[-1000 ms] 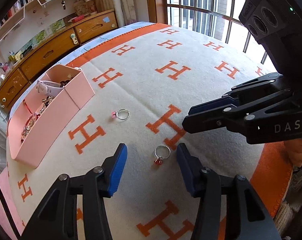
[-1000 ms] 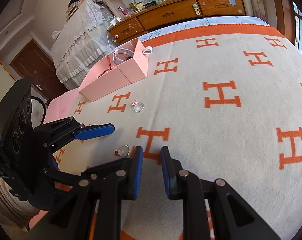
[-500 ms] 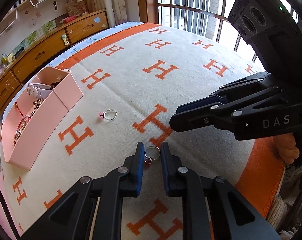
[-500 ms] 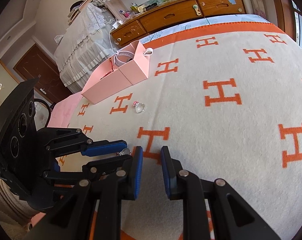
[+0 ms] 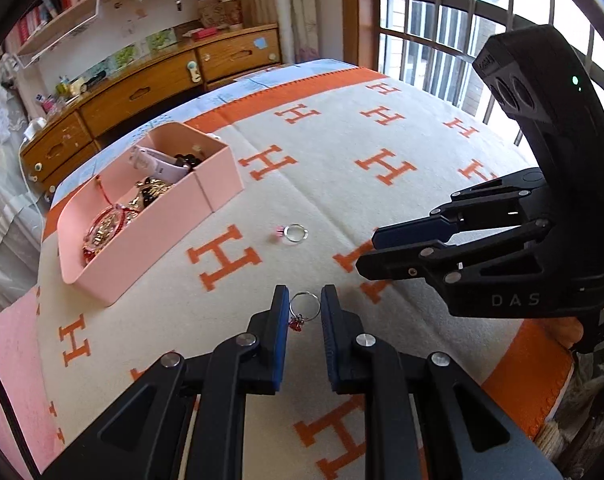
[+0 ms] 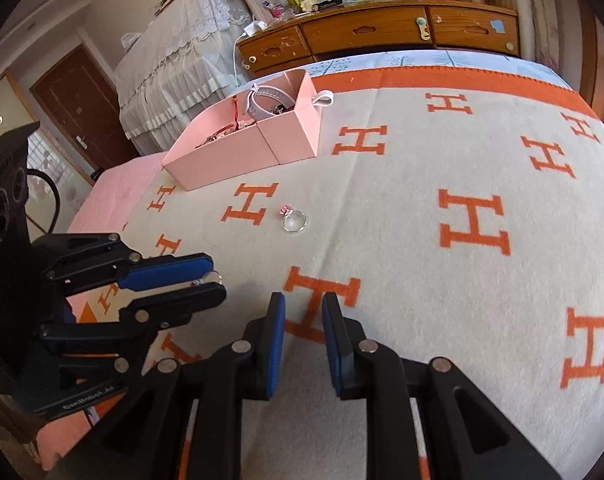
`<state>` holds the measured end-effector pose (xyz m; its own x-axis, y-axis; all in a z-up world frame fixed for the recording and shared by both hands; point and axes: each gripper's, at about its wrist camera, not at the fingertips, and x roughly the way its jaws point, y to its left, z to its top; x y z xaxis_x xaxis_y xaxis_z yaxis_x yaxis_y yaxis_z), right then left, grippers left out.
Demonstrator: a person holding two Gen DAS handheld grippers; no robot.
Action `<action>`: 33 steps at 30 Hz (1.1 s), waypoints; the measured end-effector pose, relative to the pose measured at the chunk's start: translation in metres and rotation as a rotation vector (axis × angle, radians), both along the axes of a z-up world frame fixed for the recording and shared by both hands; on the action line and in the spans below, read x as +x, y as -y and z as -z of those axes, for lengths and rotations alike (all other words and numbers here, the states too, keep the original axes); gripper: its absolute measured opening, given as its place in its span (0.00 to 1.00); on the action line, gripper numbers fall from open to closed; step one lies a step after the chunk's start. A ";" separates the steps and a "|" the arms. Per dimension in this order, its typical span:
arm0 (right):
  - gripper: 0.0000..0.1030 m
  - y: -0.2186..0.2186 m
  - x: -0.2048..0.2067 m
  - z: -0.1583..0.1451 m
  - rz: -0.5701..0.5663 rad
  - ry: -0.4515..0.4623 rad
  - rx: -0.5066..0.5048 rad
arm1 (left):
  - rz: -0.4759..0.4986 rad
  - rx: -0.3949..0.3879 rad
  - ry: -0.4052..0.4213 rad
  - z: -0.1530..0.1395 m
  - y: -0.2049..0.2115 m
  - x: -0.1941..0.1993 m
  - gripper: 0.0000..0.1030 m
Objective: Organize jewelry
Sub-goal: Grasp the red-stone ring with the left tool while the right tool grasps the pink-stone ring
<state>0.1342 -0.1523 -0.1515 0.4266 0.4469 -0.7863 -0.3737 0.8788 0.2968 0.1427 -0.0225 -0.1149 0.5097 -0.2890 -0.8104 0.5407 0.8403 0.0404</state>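
My left gripper (image 5: pixel 305 307) is shut on a silver ring with a red stone (image 5: pixel 303 309) and holds it above the blanket; the ring's edge shows between its pads in the right wrist view (image 6: pixel 209 279). A second silver ring with a pink stone (image 5: pixel 293 232) lies on the blanket, also seen in the right wrist view (image 6: pixel 293 219). A pink two-compartment box (image 5: pixel 169 224) with a watch and bracelets inside stands at the far left, also in the right wrist view (image 6: pixel 237 152). My right gripper (image 6: pixel 303 312) is narrowly shut on nothing, above the blanket to the right of the left one.
The cream blanket with orange H marks (image 6: pixel 442 280) covers the bed. A wooden dresser (image 5: pixel 149 84) stands behind the bed. A barred window (image 5: pixel 442 32) is at the far right. The bed's orange border edge (image 5: pixel 522 364) is close on the right.
My left gripper closed on the red-stone ring and lifted it off the blanket, tilting up toward the box. The right gripper stayed shut and shifted little.
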 end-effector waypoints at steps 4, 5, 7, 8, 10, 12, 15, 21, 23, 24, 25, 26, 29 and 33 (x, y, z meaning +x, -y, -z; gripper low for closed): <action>0.25 -0.015 0.018 -0.001 -0.039 0.050 -0.101 | -0.077 -0.040 -0.001 -0.004 -0.015 0.006 0.14; 0.25 -0.019 0.021 -0.001 -0.058 0.059 -0.116 | -0.094 -0.054 -0.006 -0.004 -0.019 0.008 0.14; 0.26 -0.026 0.026 -0.001 -0.097 0.087 -0.154 | -0.127 -0.077 -0.018 -0.002 -0.025 0.011 0.14; 0.26 -0.030 0.028 -0.001 -0.116 0.101 -0.176 | -0.139 -0.086 -0.026 0.000 -0.029 0.012 0.14; 0.26 -0.036 0.030 0.000 -0.151 0.123 -0.210 | -0.161 -0.092 -0.038 0.003 -0.034 0.014 0.14; 0.26 -0.041 0.032 0.000 -0.176 0.141 -0.239 | -0.173 -0.095 -0.047 0.007 -0.037 0.016 0.14; 0.26 -0.045 0.034 0.000 -0.201 0.162 -0.255 | -0.185 -0.101 -0.056 0.010 -0.042 0.019 0.14; 0.26 -0.050 0.035 0.000 -0.223 0.186 -0.273 | -0.190 -0.115 -0.062 0.011 -0.047 0.022 0.14; 0.25 -0.050 0.034 0.000 -0.220 0.186 -0.272 | -0.189 -0.115 -0.061 0.010 -0.047 0.022 0.14; 0.25 -0.051 0.034 -0.001 -0.218 0.187 -0.270 | -0.189 -0.115 -0.059 0.009 -0.047 0.022 0.14; 0.24 -0.051 0.033 -0.001 -0.217 0.188 -0.269 | -0.190 -0.115 -0.059 0.009 -0.047 0.022 0.14; 0.20 -0.052 0.031 -0.001 -0.219 0.190 -0.271 | -0.192 -0.115 -0.058 0.008 -0.047 0.022 0.14; 0.16 -0.057 0.026 -0.002 -0.213 0.206 -0.299 | -0.200 -0.114 -0.052 0.006 -0.047 0.023 0.14; 0.16 -0.058 0.024 -0.002 -0.197 0.219 -0.315 | -0.217 -0.119 -0.039 0.000 -0.049 0.023 0.14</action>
